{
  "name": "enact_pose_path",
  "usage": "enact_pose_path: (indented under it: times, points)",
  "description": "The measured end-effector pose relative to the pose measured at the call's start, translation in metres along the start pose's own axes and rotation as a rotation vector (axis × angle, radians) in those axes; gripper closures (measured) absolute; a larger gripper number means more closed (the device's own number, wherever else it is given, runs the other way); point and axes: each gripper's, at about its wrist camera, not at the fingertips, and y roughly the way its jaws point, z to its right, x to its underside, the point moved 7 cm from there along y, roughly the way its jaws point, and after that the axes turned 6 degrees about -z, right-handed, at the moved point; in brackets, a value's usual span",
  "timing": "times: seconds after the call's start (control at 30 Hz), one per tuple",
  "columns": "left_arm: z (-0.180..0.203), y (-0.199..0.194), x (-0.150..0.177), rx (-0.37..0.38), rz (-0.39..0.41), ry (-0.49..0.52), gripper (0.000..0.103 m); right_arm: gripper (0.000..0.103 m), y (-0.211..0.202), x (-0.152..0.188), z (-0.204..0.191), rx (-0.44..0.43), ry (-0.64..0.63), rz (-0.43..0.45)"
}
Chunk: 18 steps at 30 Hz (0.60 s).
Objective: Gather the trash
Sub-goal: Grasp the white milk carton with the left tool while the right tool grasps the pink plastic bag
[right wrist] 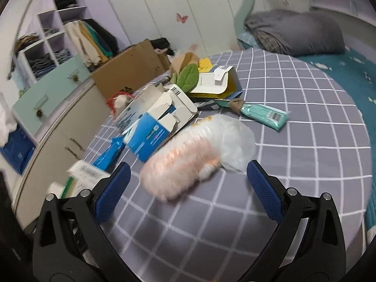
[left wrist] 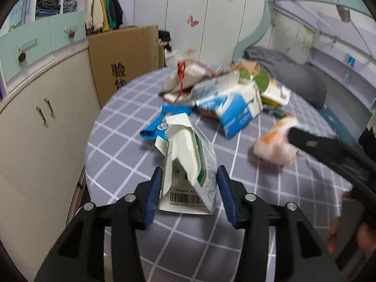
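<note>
Bracketing the flattened white carton [left wrist: 188, 164] at 12 o'clock, my left gripper [left wrist: 189, 193] stands half-closed; pad contact is unclear. My right gripper [right wrist: 188, 188] gapes wide and empty, straddling the orange-tinted plastic bag [right wrist: 195, 155] for a broad grasp.

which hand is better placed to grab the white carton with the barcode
Left. The left gripper already has the carton between its jaws, which straddle it. The right gripper is open around the orange and white plastic bag instead.
</note>
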Motion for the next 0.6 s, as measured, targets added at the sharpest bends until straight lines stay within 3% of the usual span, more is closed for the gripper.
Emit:
enact_pose_path:
  times: [0.13,0.23,0.3,0.33,0.37,0.6]
  points:
    - [-0.006,-0.020,-0.013,0.028,0.054,-0.017,0.056,0.006,0.028,-0.008,-0.003,0.046,0.017,-0.085]
    - [-0.009,-0.031,-0.016,0.048,0.079,-0.009,0.056,0.008,0.031,-0.011,-0.001,0.047,0.024,-0.080]
    - [-0.012,-0.038,-0.016,0.061,0.092,-0.012,0.056,0.036,0.028,-0.009,0.000,0.069,0.005,-0.075]
    - [-0.015,-0.042,-0.016,0.067,0.099,-0.017,0.056,0.040,0.027,-0.007,0.000,0.064,0.005,-0.078]
    - [-0.018,-0.045,-0.016,0.072,0.106,-0.025,0.056,0.054,0.025,-0.006,0.001,0.055,0.007,-0.079]
    - [-0.059,-0.064,-0.009,0.066,0.142,-0.087,0.056,0.068,-0.008,0.006,-0.020,0.027,-0.044,-0.008]
